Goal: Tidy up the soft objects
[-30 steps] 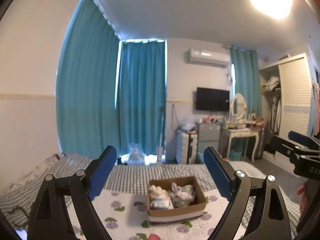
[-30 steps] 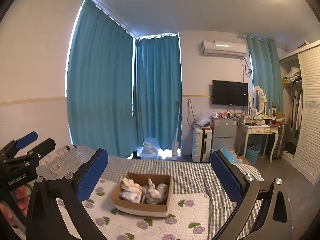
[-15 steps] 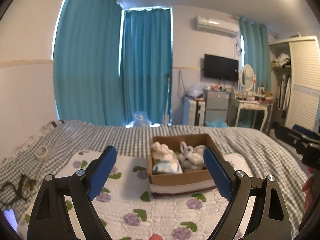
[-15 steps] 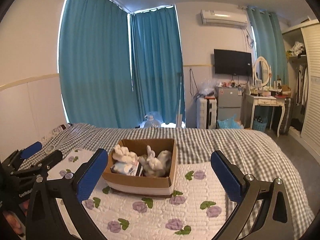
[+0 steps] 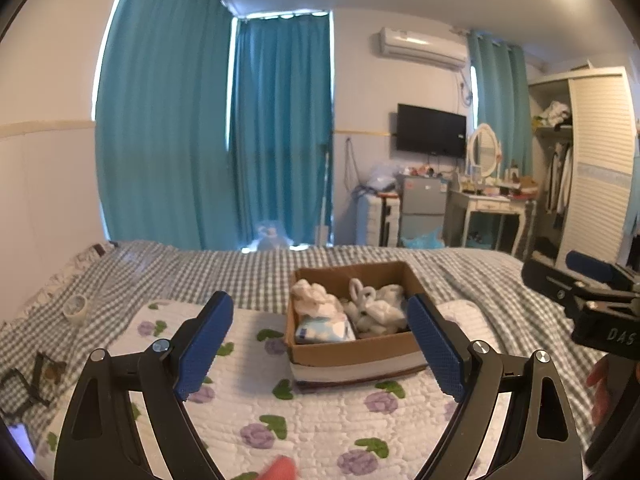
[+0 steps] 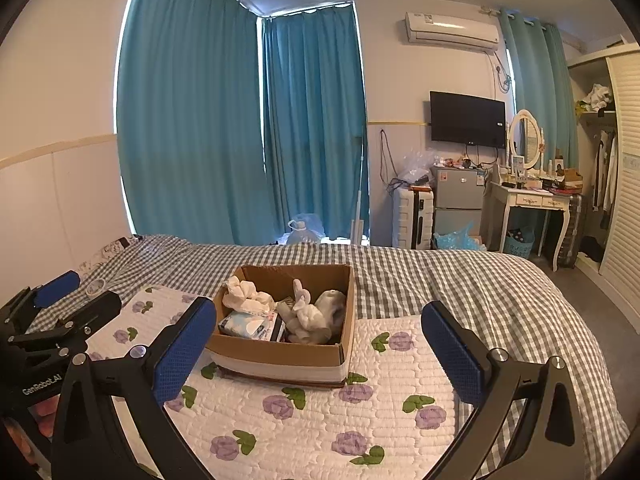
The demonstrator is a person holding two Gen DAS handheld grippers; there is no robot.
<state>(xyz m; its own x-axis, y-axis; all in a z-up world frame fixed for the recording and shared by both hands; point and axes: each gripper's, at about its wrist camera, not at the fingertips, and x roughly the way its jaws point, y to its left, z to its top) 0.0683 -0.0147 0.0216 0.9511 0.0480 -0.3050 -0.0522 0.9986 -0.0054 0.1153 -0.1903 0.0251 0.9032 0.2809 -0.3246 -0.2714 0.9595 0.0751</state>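
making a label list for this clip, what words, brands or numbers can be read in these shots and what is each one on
"GenRobot.AI": white print on the black body of the left gripper, seen in the right wrist view.
"DAS": white letters, cut off at the picture edge, on the black body of the right gripper, seen in the left wrist view.
Print on the tissue pack in the cardboard box: too small to read.
Sticker on the air conditioner: too blurred to read.
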